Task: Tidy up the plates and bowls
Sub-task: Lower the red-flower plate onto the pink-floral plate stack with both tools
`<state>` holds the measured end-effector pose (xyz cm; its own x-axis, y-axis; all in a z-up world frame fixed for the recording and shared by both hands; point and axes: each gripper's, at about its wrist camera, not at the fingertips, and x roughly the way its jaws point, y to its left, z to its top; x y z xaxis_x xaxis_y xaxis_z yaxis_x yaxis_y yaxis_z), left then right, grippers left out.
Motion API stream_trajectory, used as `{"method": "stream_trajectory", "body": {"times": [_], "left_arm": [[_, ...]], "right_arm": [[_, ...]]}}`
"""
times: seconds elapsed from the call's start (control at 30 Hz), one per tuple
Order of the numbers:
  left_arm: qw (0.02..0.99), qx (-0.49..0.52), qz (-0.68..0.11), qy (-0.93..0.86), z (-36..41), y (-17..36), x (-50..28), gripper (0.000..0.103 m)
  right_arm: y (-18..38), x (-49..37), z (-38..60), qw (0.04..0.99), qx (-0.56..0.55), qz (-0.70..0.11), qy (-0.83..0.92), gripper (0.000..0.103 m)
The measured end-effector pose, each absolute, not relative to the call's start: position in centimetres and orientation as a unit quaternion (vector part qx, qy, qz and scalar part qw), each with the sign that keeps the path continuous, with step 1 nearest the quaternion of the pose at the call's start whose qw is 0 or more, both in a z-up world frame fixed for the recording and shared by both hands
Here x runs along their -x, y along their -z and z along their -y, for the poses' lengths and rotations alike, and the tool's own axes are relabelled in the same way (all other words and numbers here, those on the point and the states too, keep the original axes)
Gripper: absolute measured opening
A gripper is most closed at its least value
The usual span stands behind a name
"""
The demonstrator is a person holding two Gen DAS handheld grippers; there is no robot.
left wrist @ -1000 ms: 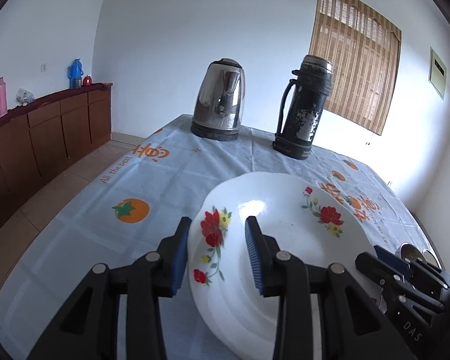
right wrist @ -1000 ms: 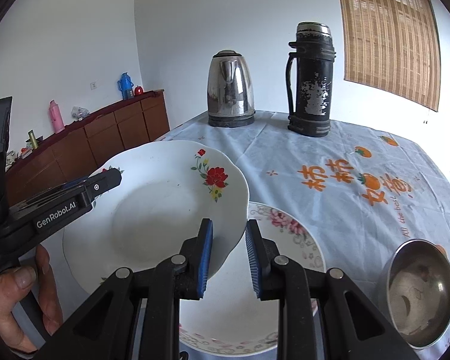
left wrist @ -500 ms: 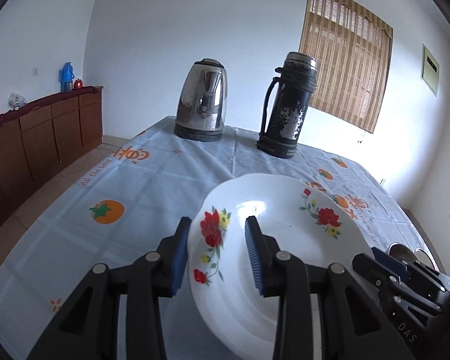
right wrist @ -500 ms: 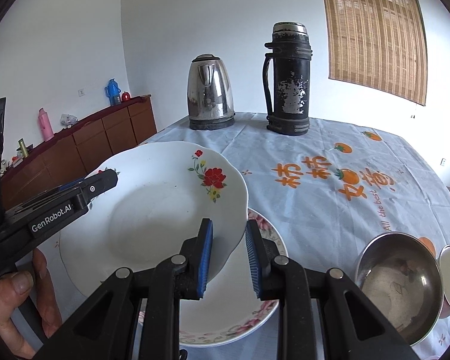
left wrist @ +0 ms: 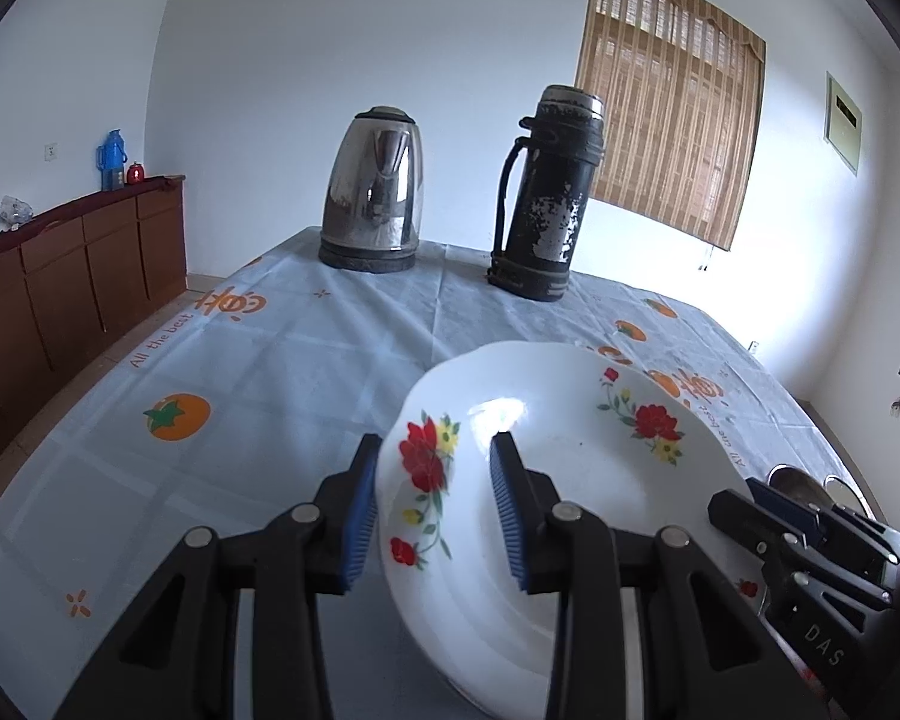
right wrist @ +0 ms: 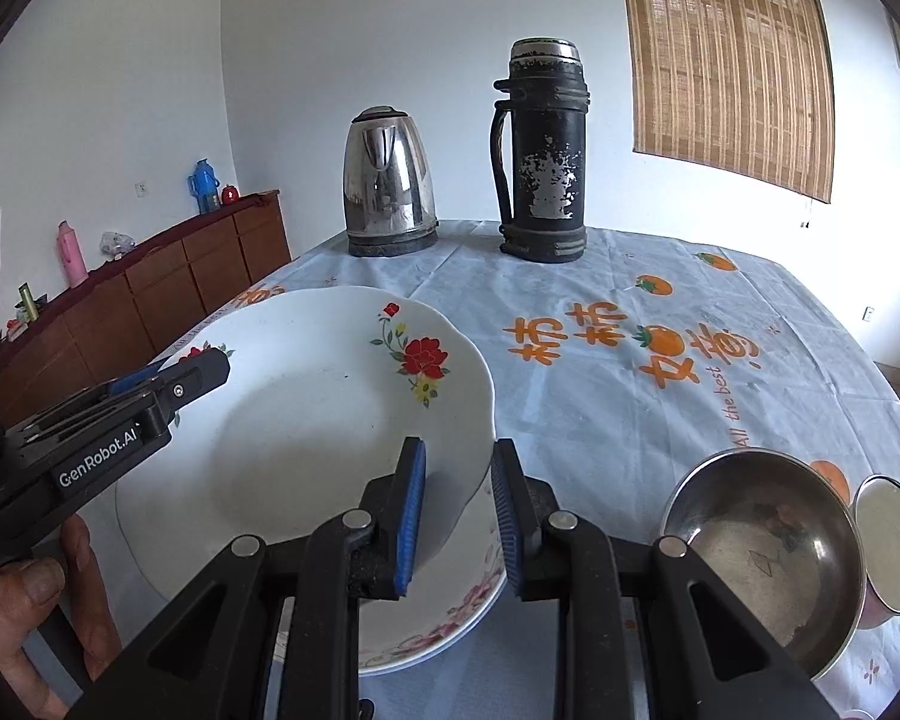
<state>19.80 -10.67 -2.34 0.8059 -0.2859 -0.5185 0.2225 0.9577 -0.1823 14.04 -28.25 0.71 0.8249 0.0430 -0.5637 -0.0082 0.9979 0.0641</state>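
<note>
We grip a white flowered plate (right wrist: 306, 420) by opposite rims, left gripper (left wrist: 432, 501) and right gripper (right wrist: 459, 510) fingers clamped, holding it above a second plate (right wrist: 450, 618) on the table (right wrist: 630, 420).

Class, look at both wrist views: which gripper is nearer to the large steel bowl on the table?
Right. The right gripper grips the flowered plate just beside the steel bowl; the left gripper holds the plate's opposite rim, farther off.

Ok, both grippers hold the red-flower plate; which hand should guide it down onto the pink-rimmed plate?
Probably right: the right gripper holds the red-flower plate directly above the pink-rimmed plate, which only its camera shows.
</note>
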Motion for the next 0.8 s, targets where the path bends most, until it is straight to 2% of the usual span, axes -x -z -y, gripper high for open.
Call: {"method": "stream_trajectory", "body": {"times": [0.8], "left_arm": [[0.942, 0.026, -0.297, 0.154, 12.4, 3.4, -19.8, 0.034]], "right_arm": [[0.6, -14.9, 29.4, 0.946, -0.023, -0.322, 0.009, 0.025]]}}
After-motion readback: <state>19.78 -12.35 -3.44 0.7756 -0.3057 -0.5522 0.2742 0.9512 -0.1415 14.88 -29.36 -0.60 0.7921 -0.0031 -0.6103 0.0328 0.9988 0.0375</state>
